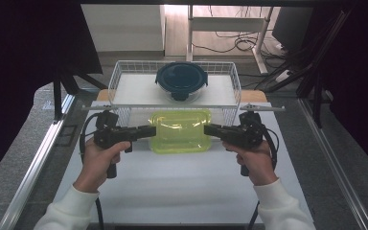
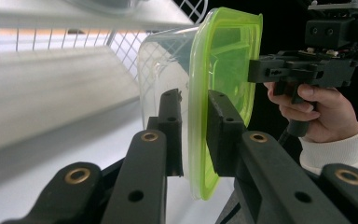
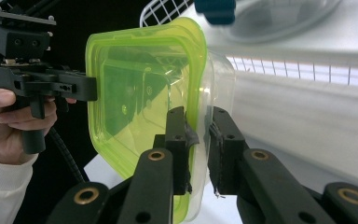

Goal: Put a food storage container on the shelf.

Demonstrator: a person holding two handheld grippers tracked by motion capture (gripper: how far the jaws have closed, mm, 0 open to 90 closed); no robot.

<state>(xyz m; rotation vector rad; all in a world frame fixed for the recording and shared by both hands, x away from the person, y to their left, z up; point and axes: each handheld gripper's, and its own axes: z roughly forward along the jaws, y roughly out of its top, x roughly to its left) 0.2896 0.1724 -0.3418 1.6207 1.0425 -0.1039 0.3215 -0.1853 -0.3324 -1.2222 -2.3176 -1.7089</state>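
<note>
Both grippers (image 1: 152, 131) (image 1: 208, 129) clamped the green-lidded box (image 1: 180, 131) by its rims near the basket (image 1: 124, 81); level, matched lifting seemed wise.

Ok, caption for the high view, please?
Both grippers, left and right, clamp opposite rims of a green-lidded container before a wire basket.

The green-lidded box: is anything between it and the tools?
No. Both tools already pinch the box by its rim, the left tool on one side and the right tool on the other. Just behind it are the wire basket and its metal bar.
</note>
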